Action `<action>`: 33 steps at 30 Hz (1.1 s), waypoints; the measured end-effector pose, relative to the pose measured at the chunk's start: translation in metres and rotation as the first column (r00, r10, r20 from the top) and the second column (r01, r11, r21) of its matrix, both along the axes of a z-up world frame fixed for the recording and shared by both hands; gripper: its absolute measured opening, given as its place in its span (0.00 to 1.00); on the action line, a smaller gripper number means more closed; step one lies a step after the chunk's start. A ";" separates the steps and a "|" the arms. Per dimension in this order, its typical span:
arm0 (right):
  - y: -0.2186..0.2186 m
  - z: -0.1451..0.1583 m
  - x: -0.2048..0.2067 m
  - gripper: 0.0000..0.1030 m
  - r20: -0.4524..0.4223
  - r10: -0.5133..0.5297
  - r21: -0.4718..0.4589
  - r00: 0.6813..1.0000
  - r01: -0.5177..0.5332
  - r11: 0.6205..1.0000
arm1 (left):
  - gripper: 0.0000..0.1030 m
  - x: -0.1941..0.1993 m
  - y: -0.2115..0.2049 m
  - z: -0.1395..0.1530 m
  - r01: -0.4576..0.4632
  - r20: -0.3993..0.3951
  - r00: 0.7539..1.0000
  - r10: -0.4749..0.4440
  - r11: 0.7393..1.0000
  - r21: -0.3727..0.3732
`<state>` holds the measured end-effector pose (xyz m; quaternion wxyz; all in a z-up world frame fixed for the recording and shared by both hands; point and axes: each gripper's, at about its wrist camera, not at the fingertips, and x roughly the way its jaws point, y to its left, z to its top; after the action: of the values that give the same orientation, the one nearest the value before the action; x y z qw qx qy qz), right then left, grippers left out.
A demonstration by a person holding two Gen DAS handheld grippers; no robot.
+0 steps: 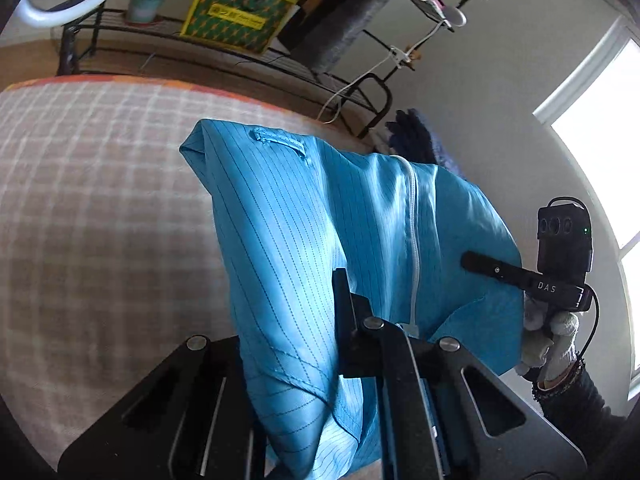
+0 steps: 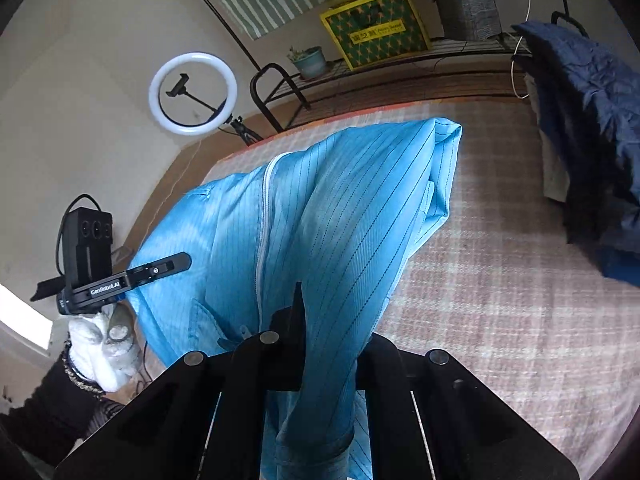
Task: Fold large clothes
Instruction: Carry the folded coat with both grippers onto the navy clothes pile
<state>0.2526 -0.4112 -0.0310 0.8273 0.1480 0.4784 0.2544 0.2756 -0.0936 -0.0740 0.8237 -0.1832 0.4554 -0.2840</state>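
Both grippers are clamped on the blue jacket (image 1: 320, 220). The left gripper (image 1: 344, 280) pinches one edge and the right gripper (image 2: 298, 292) the other, so the striped fabric hangs between them, lifted above the checked bedcover (image 1: 100, 200), zipper (image 1: 414, 240) facing out. Behind stand a ring light (image 2: 193, 93), a yellow box (image 2: 376, 26) and dark blue clothes (image 2: 592, 128).

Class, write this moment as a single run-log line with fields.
left gripper: shut on blue garment | right gripper: shut on blue garment | garment: lifted above checked bedspread, zipper facing cameras
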 end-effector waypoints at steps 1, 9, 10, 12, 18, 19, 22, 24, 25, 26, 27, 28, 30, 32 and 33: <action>-0.009 0.007 0.000 0.05 0.013 -0.008 -0.006 1.000 0.008 1.000 | 0.06 0.003 -0.010 0.004 0.009 0.006 1.000 -0.009 1.000 -0.003; -0.083 0.044 0.004 0.05 0.091 -0.086 -0.040 0.992 0.090 0.995 | 0.06 0.035 -0.093 0.032 0.087 0.065 0.994 -0.085 0.995 -0.037; -0.095 0.049 0.005 0.05 0.102 -0.099 -0.045 0.990 0.104 0.994 | 0.06 0.039 -0.105 0.037 0.100 0.077 0.992 -0.097 0.994 -0.039; -0.113 0.057 0.007 0.05 0.118 -0.121 -0.053 0.986 0.128 0.990 | 0.06 0.050 -0.130 0.044 0.122 0.097 0.988 -0.117 0.991 -0.047; -0.164 0.078 0.026 0.05 0.156 -0.194 -0.072 0.969 0.207 0.976 | 0.06 0.075 -0.187 0.056 0.168 0.129 0.979 -0.158 0.983 -0.078; -0.170 0.082 0.033 0.05 0.165 -0.206 -0.077 0.965 0.221 0.972 | 0.06 0.080 -0.197 0.058 0.177 0.137 0.977 -0.165 0.981 -0.079; -0.191 0.093 0.048 0.05 0.200 -0.230 -0.093 0.952 0.253 0.963 | 0.06 0.096 -0.227 0.067 0.200 0.164 0.969 -0.185 0.976 -0.085; -0.204 0.099 0.057 0.05 0.222 -0.245 -0.102 0.944 0.272 0.957 | 0.06 0.104 -0.244 0.070 0.211 0.177 0.965 -0.194 0.974 -0.085; -0.211 0.103 0.063 0.05 0.234 -0.254 -0.109 0.938 0.285 0.952 | 0.06 0.108 -0.254 0.072 0.217 0.185 0.962 -0.199 0.973 -0.083; -0.216 0.106 0.067 0.05 0.245 -0.259 -0.115 0.934 0.293 0.949 | 0.06 0.113 -0.261 0.074 0.222 0.192 0.960 -0.203 0.972 -0.081; -0.222 0.109 0.073 0.05 0.257 -0.265 -0.125 0.929 0.304 0.944 | 0.06 0.119 -0.269 0.076 0.226 0.200 0.958 -0.207 0.971 -0.079; -0.226 0.111 0.075 0.05 0.266 -0.267 -0.133 0.926 0.310 0.942 | 0.06 0.125 -0.278 0.078 0.230 0.207 0.955 -0.210 0.970 -0.077; -0.237 0.116 0.083 0.05 0.286 -0.278 -0.138 0.917 0.326 0.935 | 0.06 0.133 -0.291 0.081 0.234 0.216 0.953 -0.212 0.969 -0.078; -0.248 0.119 0.092 0.05 0.303 -0.288 -0.140 0.908 0.342 0.929 | 0.06 0.144 -0.305 0.083 0.237 0.227 0.950 -0.215 0.969 -0.073; -0.253 0.119 0.095 0.05 0.307 -0.293 -0.141 0.905 0.347 0.927 | 0.06 0.146 -0.310 0.084 0.242 0.229 0.948 -0.221 0.968 -0.068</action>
<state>0.3480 -0.6643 0.0883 0.9276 0.1067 0.3475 0.0856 0.4218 -0.4041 0.0102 0.8201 -0.1352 0.3660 -0.4185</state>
